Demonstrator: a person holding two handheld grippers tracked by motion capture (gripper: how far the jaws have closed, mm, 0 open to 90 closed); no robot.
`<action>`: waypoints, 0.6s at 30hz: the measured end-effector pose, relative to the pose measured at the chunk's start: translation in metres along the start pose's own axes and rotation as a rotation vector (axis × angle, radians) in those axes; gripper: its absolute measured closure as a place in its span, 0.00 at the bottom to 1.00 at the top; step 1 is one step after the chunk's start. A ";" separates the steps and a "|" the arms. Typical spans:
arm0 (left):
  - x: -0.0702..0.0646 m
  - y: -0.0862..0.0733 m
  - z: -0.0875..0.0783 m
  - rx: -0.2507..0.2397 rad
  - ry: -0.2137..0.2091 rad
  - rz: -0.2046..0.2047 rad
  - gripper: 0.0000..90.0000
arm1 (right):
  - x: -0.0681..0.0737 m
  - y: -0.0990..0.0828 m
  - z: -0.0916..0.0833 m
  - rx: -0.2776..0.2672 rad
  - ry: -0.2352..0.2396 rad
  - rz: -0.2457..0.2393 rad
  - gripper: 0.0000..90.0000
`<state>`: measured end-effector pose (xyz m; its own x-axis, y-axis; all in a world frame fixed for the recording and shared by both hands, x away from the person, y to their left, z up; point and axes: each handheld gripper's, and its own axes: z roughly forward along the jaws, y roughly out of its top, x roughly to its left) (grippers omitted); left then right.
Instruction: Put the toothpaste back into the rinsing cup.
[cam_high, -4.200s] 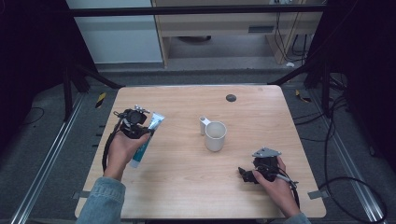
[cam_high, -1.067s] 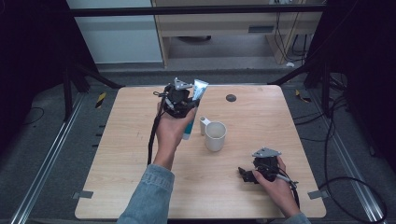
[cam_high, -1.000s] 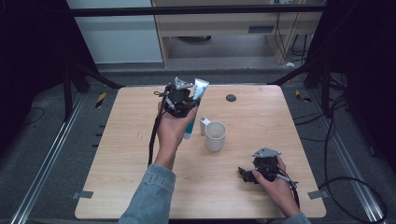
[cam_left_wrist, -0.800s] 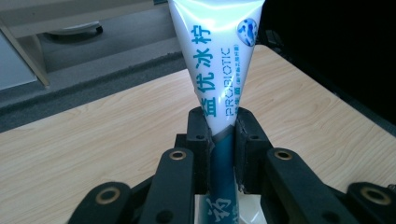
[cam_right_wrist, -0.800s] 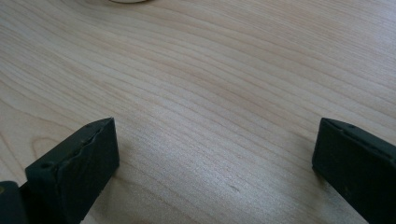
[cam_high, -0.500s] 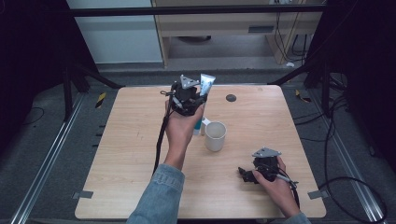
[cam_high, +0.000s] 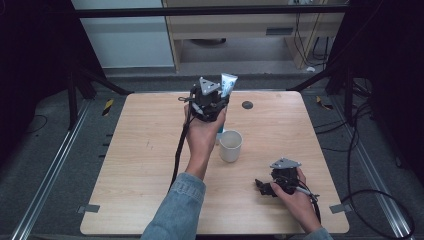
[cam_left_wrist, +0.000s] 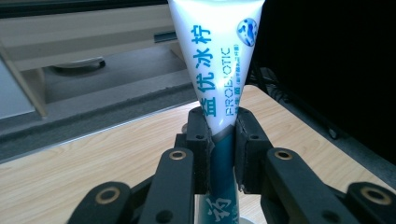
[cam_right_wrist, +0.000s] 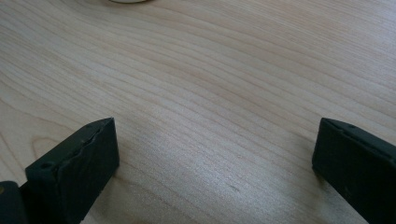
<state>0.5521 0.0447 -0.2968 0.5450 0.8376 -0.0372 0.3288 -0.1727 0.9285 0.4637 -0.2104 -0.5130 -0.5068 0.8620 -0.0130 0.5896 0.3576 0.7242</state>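
The left gripper pinches the toothpaste tube upright above the cup, probably to drop it in, while the right gripper rests spread on the worktop

Left gripper with toothpaste tube, from table's left edge to above cup.

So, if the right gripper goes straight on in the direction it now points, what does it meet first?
Probably the white cup. The right gripper lies low on the table with its jaws open, and bare wood is ahead of them. A pale rim at the far edge of the right gripper view looks like that cup, though depth is uncertain.
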 end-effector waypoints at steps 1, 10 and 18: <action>-0.001 0.001 0.001 -0.002 -0.005 0.005 0.87 | 0.000 0.000 0.000 0.000 0.000 0.000 0.01; -0.009 0.001 0.008 -0.035 -0.013 0.016 0.87 | 0.000 0.000 0.000 -0.001 0.001 0.007 0.01; -0.015 -0.001 0.012 -0.059 -0.036 0.026 0.87 | 0.000 0.000 0.000 -0.002 0.000 0.004 0.01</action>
<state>0.5533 0.0262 -0.3019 0.5808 0.8136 -0.0248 0.2681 -0.1625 0.9496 0.4638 -0.2102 -0.5129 -0.5046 0.8633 -0.0100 0.5900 0.3533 0.7260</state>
